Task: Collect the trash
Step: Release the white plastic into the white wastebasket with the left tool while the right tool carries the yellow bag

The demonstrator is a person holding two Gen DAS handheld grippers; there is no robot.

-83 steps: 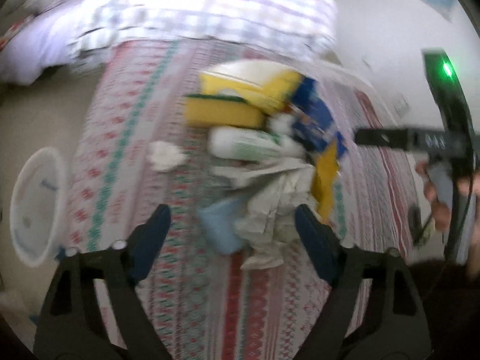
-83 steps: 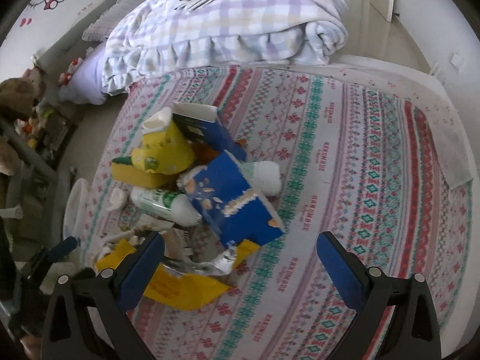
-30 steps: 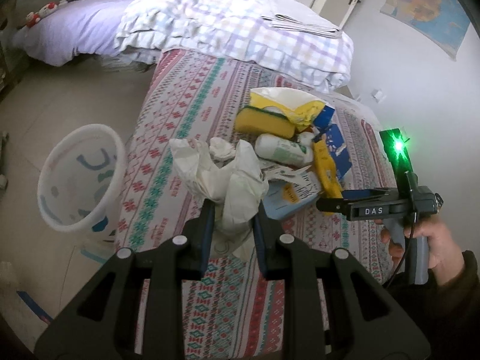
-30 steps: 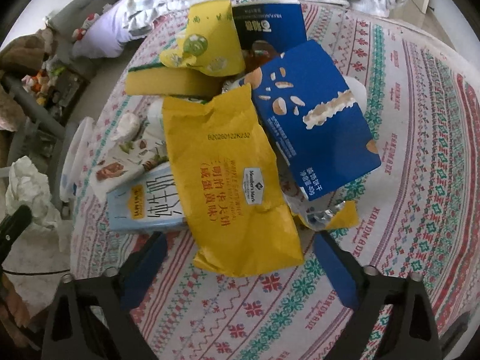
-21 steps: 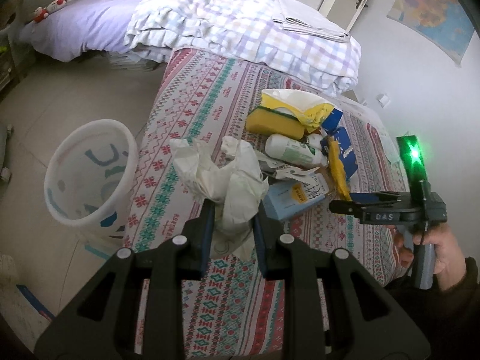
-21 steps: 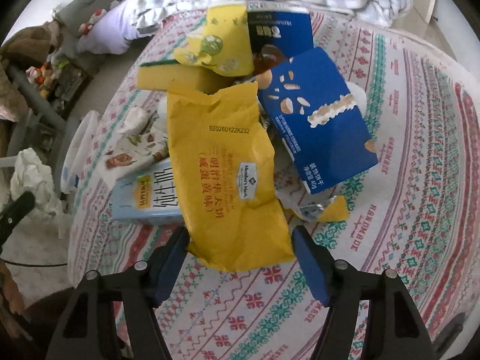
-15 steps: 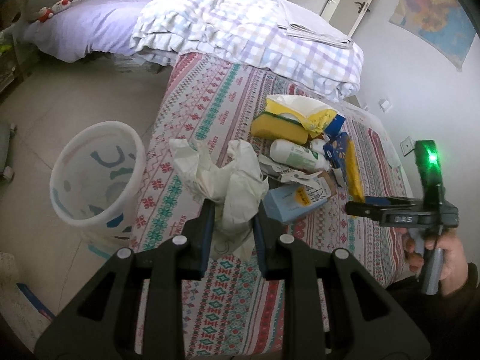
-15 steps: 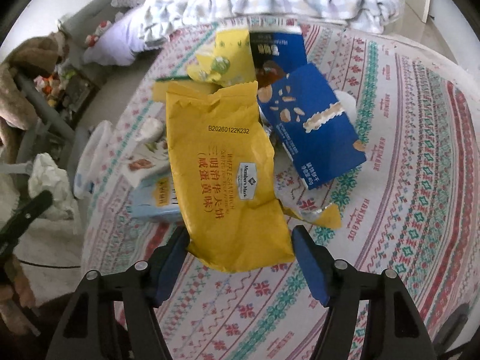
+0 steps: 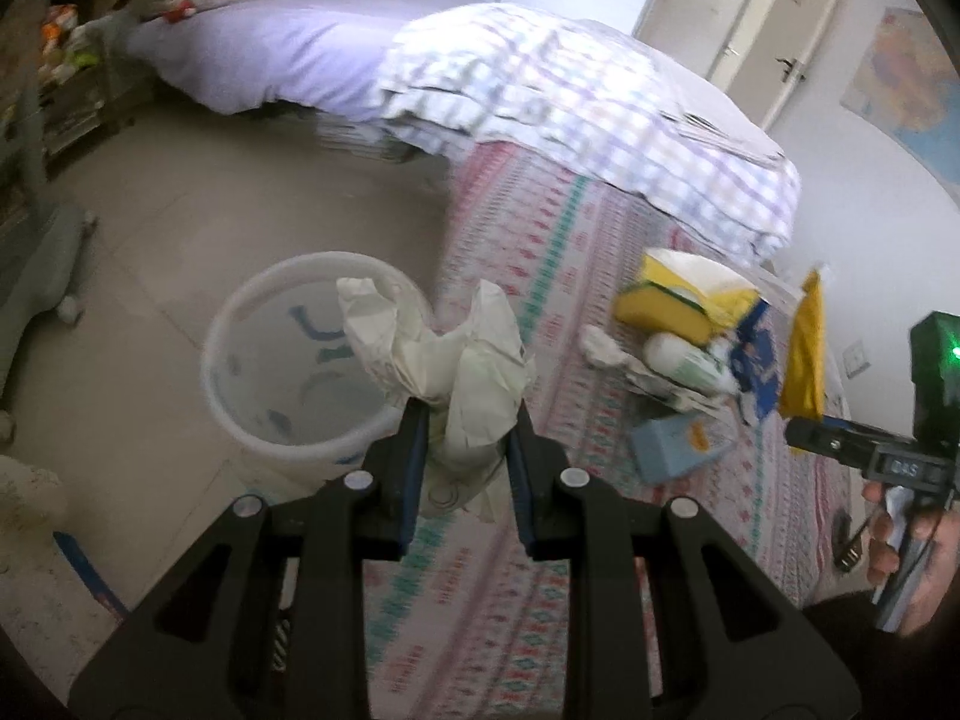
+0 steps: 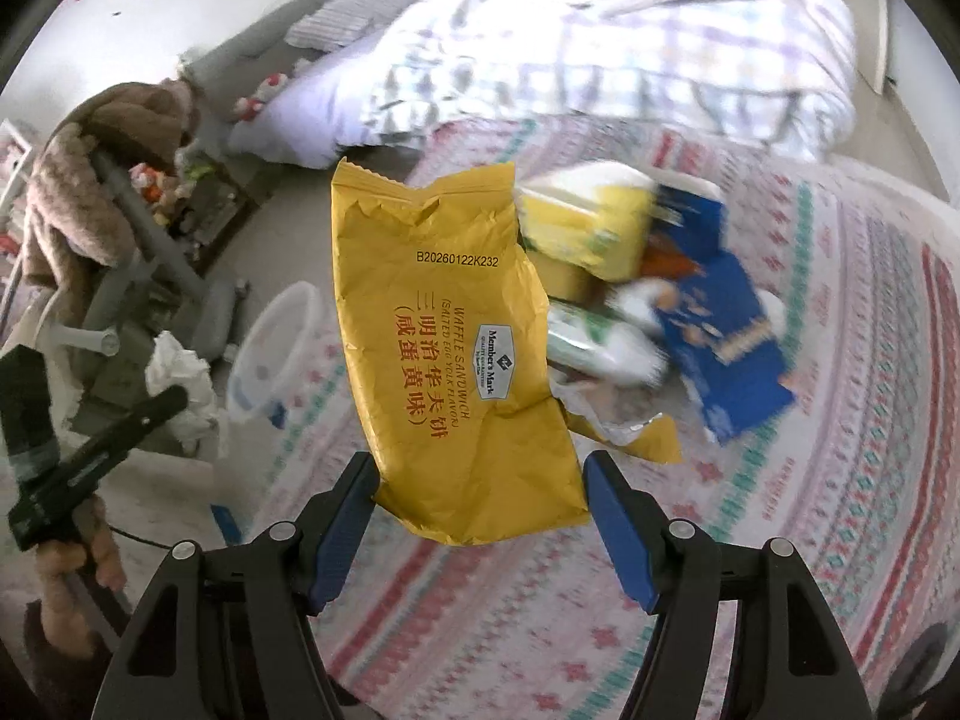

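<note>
My left gripper (image 9: 467,420) is shut on a crumpled white paper bag (image 9: 456,360) and holds it near the rim of a white waste bin (image 9: 288,360) on the floor beside the bed. My right gripper (image 10: 480,480) is shut on a yellow snack bag (image 10: 450,348) and holds it up above the patterned bedspread (image 10: 780,480). The yellow bag also shows in the left wrist view (image 9: 804,354). The bin also shows in the right wrist view (image 10: 276,354). More trash lies piled on the bed: a yellow sponge pack (image 9: 666,306), a white bottle (image 9: 684,360), blue boxes (image 10: 732,336) and a light blue carton (image 9: 678,450).
A folded plaid blanket (image 9: 588,120) lies at the far end of the bed. A purple bed (image 9: 270,54) stands beyond the tiled floor (image 9: 150,228). A chair with a brown coat (image 10: 90,180) stands on the left in the right wrist view.
My left gripper has swung left with the paper bag, toward the bin. My right gripper has lifted the yellow snack bag off the pile and higher above the bed.
</note>
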